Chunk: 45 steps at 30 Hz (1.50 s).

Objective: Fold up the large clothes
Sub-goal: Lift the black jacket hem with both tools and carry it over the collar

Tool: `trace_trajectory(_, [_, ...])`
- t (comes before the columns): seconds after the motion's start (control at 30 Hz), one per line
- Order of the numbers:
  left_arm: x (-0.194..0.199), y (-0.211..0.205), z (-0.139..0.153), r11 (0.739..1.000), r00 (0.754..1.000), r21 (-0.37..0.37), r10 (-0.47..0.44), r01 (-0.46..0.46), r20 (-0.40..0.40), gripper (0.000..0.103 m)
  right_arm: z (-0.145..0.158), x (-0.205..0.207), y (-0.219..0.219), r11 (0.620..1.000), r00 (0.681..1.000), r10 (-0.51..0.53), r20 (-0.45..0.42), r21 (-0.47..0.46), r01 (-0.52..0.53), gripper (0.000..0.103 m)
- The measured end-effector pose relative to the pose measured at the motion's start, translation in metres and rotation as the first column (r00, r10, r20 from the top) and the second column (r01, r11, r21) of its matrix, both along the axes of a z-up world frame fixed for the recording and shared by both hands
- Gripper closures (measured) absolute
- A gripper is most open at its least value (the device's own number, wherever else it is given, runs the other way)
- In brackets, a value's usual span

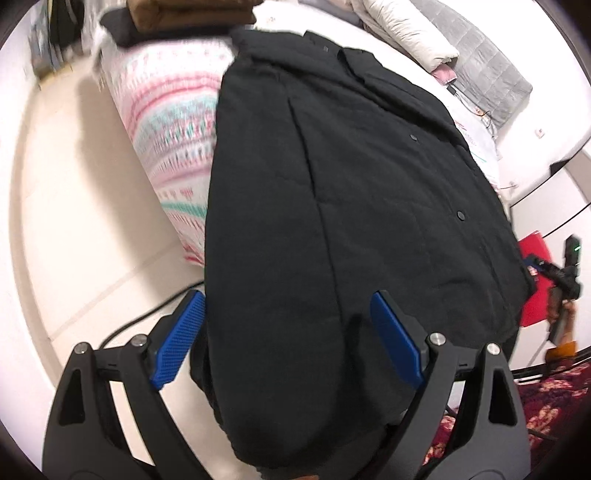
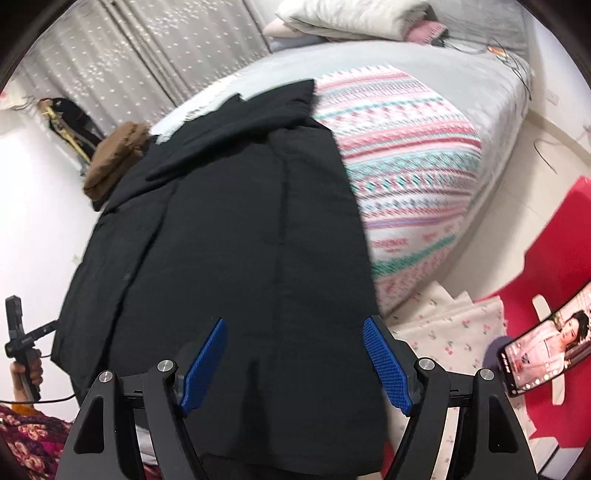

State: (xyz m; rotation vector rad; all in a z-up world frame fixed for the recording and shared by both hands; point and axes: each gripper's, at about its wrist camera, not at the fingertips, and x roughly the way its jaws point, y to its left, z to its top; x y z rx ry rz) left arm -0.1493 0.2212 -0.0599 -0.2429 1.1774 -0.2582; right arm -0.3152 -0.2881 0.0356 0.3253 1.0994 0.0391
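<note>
A large black quilted coat [image 1: 332, 192] lies lengthwise on the patterned bed, snaps along its front, hem hanging toward me. My left gripper [image 1: 288, 332] hovers open over the hem's left corner, blue pads [image 1: 181, 336] apart and touching no cloth that I can see. In the right wrist view the same black coat [image 2: 236, 229] fills the middle, its sleeves folded across the upper part. My right gripper [image 2: 293, 360] is open above the hem's right side, pads [image 2: 388, 365] clear of the fabric. Each view catches the other gripper at its edge, held in a hand [image 2: 29, 369].
The bed has a pink-and-teal striped cover [image 2: 402, 155]. A brown folded garment [image 2: 114, 158] and pillows [image 2: 351, 14] lie at the far end. A phone [image 2: 543, 339] on a stand, a red surface [image 2: 565, 236] and floral cloth [image 2: 450, 325] sit to the right. A cable runs on the pale floor [image 1: 74, 206].
</note>
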Motion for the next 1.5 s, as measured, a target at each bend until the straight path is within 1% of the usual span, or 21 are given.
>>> trace_trajectory(0.07, [-0.001, 0.004, -0.007, 0.997, 1.0, -0.071, -0.002, 0.001, -0.021, 0.013, -0.007, 0.001, -0.008, 1.0, 1.0, -0.003, -0.018, 0.027, 0.004, 0.026])
trace_trajectory(0.13, [-0.003, 0.005, -0.008, 0.991, 1.0, -0.131, 0.002, -0.004, -0.013, 0.015, -0.014, 0.003, -0.017, 0.997, 0.999, -0.015, -0.036, 0.072, 0.018, 0.026])
trace_trajectory(0.17, [-0.004, 0.005, -0.008, 0.986, 1.0, -0.165, 0.004, -0.005, -0.008, 0.017, -0.019, 0.003, -0.02, 0.994, 0.999, -0.019, -0.045, 0.108, 0.024, 0.026])
trace_trajectory(0.27, [-0.009, 0.004, -0.005, 0.973, 1.0, -0.232, 0.016, -0.012, 0.018, 0.02, -0.028, 0.002, -0.022, 0.973, 0.998, -0.02, -0.055, 0.228, 0.032, 0.026])
trace_trajectory(0.37, [-0.008, 0.006, -0.004, 0.957, 0.999, -0.288, 0.044, -0.039, 0.013, 0.031, -0.029, -0.001, -0.019, 0.958, 0.999, -0.03, -0.03, 0.284, 0.038, 0.027])
trace_trajectory(0.4, [-0.006, 0.008, -0.006, 0.951, 0.998, -0.305, 0.061, -0.059, -0.002, 0.037, -0.029, -0.002, -0.017, 0.954, 0.999, -0.041, -0.026, 0.297, 0.047, 0.031])
trace_trajectory(0.43, [-0.006, 0.009, -0.008, 0.943, 0.997, -0.324, 0.071, -0.075, -0.025, 0.045, -0.029, -0.002, -0.017, 0.945, 0.998, -0.061, -0.023, 0.32, 0.065, 0.034])
trace_trajectory(0.47, [-0.005, 0.011, -0.01, 0.938, 0.994, -0.331, 0.099, -0.107, -0.041, 0.05, -0.031, -0.003, -0.016, 0.934, 0.997, -0.076, -0.024, 0.349, 0.08, 0.04])
trace_trajectory(0.5, [-0.005, 0.011, -0.011, 0.932, 0.991, -0.337, 0.123, -0.134, -0.054, 0.063, -0.034, -0.001, -0.015, 0.923, 0.996, -0.088, -0.035, 0.373, 0.095, 0.053])
trace_trajectory(0.53, [-0.005, 0.013, -0.012, 0.926, 0.988, -0.345, 0.142, -0.155, -0.061, 0.074, -0.036, 0.001, -0.014, 0.918, 0.994, -0.097, -0.051, 0.381, 0.109, 0.061])
trace_trajectory(0.57, [-0.005, 0.013, -0.012, 0.918, 0.985, -0.357, 0.16, -0.172, -0.063, 0.079, -0.037, 0.004, -0.01, 0.919, 0.993, -0.102, -0.06, 0.376, 0.117, 0.076])
trace_trajectory(0.63, [-0.005, 0.013, -0.008, 0.903, 0.981, -0.384, 0.184, -0.191, -0.054, 0.087, -0.033, 0.008, -0.003, 0.917, 0.994, -0.097, -0.044, 0.384, 0.107, 0.081])
trace_trajectory(0.7, [-0.003, 0.01, 0.002, 0.898, 0.981, -0.4, 0.192, -0.184, -0.021, 0.09, -0.023, 0.011, 0.005, 0.914, 0.996, -0.084, -0.009, 0.397, 0.08, 0.086])
trace_trajectory(0.8, [0.008, 0.005, 0.023, 0.894, 0.981, -0.422, 0.188, -0.151, 0.046, 0.092, -0.002, 0.024, 0.015, 0.917, 0.996, -0.063, 0.063, 0.399, 0.032, 0.088])
trace_trajectory(0.9, [0.022, 0.002, 0.043, 0.887, 0.976, -0.444, 0.189, -0.124, 0.105, 0.092, 0.019, 0.037, 0.019, 0.905, 0.986, -0.077, 0.147, 0.424, 0.007, 0.089])
trace_trajectory(1.03, [0.05, 0.002, 0.067, 0.873, 0.96, -0.481, 0.2, -0.083, 0.198, 0.093, 0.036, 0.063, 0.023, 0.892, 0.966, -0.101, 0.236, 0.452, -0.018, 0.089])
trace_trajectory(1.13, [0.08, 0.007, 0.082, 0.853, 0.945, -0.515, 0.23, -0.079, 0.235, 0.093, 0.045, 0.091, 0.023, 0.879, 0.952, -0.128, 0.277, 0.477, -0.02, 0.089])
trace_trajectory(1.3, [0.136, 0.014, 0.099, 0.872, 0.935, -0.481, 0.245, -0.097, 0.256, 0.093, 0.058, 0.144, 0.014, 0.877, 0.928, -0.162, 0.334, 0.48, -0.02, 0.09])
trace_trajectory(1.37, [0.157, 0.018, 0.103, 0.876, 0.93, -0.47, 0.256, -0.108, 0.264, 0.093, 0.058, 0.162, 0.009, 0.878, 0.923, -0.174, 0.344, 0.479, -0.013, 0.09])
trace_trajectory(1.43, [0.179, 0.022, 0.103, 0.88, 0.924, -0.46, 0.269, -0.12, 0.273, 0.093, 0.058, 0.184, 0.003, 0.882, 0.918, -0.187, 0.35, 0.471, 0.0, 0.09])
trace_trajectory(1.5, [0.197, 0.027, 0.098, 0.882, 0.923, -0.452, 0.277, -0.134, 0.266, 0.093, 0.055, 0.206, -0.003, 0.889, 0.916, -0.196, 0.35, 0.458, 0.015, 0.09])
